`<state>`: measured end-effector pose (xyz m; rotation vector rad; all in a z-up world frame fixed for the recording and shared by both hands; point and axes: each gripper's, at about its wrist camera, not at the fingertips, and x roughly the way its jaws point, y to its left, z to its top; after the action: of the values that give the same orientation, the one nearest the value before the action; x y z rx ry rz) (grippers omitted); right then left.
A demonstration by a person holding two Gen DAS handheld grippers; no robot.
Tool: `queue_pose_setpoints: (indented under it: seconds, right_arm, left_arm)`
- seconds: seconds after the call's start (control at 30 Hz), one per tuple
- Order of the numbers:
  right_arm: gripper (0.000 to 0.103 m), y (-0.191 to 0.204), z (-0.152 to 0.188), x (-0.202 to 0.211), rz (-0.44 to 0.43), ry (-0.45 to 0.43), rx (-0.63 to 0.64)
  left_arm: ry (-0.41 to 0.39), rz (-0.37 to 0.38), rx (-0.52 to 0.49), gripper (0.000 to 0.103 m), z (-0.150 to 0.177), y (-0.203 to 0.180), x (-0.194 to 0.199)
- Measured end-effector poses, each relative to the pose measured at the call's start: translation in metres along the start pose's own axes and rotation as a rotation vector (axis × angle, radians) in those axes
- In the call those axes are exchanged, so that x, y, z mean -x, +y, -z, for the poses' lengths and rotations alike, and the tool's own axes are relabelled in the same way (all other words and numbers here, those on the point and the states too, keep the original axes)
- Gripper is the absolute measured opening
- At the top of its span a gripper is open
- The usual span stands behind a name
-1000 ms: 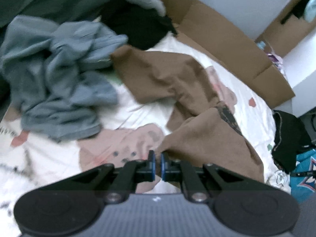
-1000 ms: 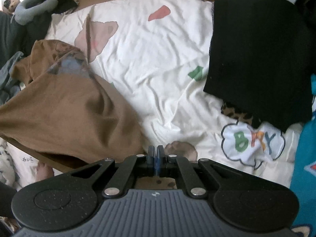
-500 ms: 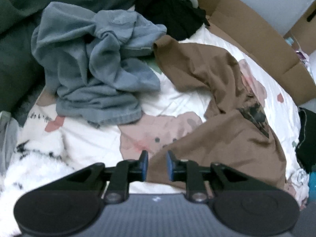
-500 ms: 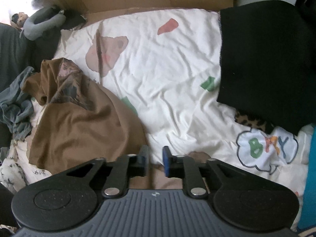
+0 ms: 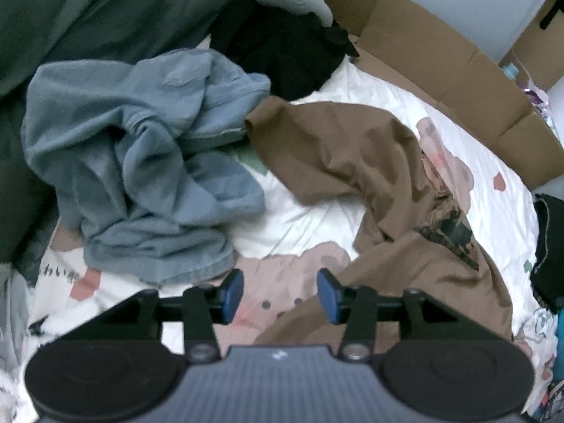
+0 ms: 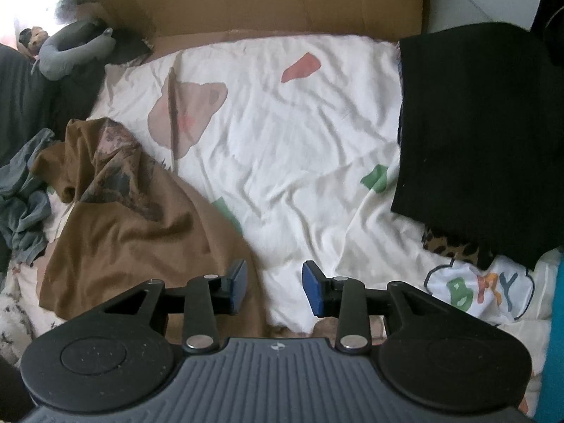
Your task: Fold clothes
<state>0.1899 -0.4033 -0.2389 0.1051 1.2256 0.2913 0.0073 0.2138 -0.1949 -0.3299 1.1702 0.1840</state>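
Both tongs, left tongs (image 5: 280, 290) and right tongs (image 6: 274, 285), are opening and pinch nothing. The crumpled brown T-shirt (image 5: 398, 232) lies on the printed bed sheet (image 6: 299, 141), its lower edge hidden behind them. Cardboard (image 6: 282, 0) stands behind the bed.

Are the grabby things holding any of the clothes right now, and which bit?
No, nothing is held. The left hand-held gripper and the right hand-held gripper are both opening, with no cloth between their pads. The crumpled brown printed T-shirt lies loose on the bedsheet.
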Motion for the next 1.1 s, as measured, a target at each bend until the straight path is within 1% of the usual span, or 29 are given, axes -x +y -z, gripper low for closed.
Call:
queue_pose_setpoints:
  seconds: [0.1,0.17,0.27,0.37,0.5,0.63,0.7,0.9,1.0,1.1]
  right_arm:
    - [0.043,0.001,-0.002,-0.001,-0.012,-0.024,0.005]
    - [0.043,0.002,-0.005,-0.004,-0.028,-0.034,0.005]
    - [0.043,0.006,-0.008,-0.011,-0.043,-0.04,0.001]
    - [0.043,0.01,-0.009,-0.02,-0.034,-0.049,-0.015]
    - [0.043,0.023,-0.014,-0.035,-0.057,-0.036,0.0]
    - [0.044,0.04,-0.021,-0.049,-0.054,-0.039,0.035]
    - [0.045,0.046,-0.025,-0.056,-0.049,-0.044,0.047]
    - [0.046,0.058,-0.034,-0.082,-0.048,-0.05,0.071]
    - [0.046,0.062,-0.039,-0.098,-0.052,-0.037,0.086]
    - [0.046,0.068,-0.042,-0.111,-0.066,-0.034,0.122]
  left_arm:
    - [-0.013,0.0,-0.011,0.061,-0.013,-0.007,-0.005]
    - [-0.037,-0.001,-0.028,0.073,-0.023,-0.015,-0.008]
    - [-0.066,0.019,-0.056,0.078,-0.037,-0.027,-0.013]
    - [-0.068,0.033,-0.055,0.078,-0.056,-0.036,-0.025]
    - [-0.069,0.027,-0.046,0.078,-0.079,-0.048,-0.042]
    - [-0.08,0.031,-0.06,0.083,-0.099,-0.062,-0.057]
    - [-0.088,0.034,-0.066,0.083,-0.108,-0.068,-0.065]
    - [-0.084,0.056,-0.043,0.084,-0.125,-0.086,-0.091]
    - [-0.066,0.045,-0.04,0.084,-0.134,-0.096,-0.107]
    - [-0.045,0.034,-0.065,0.084,-0.142,-0.108,-0.119]
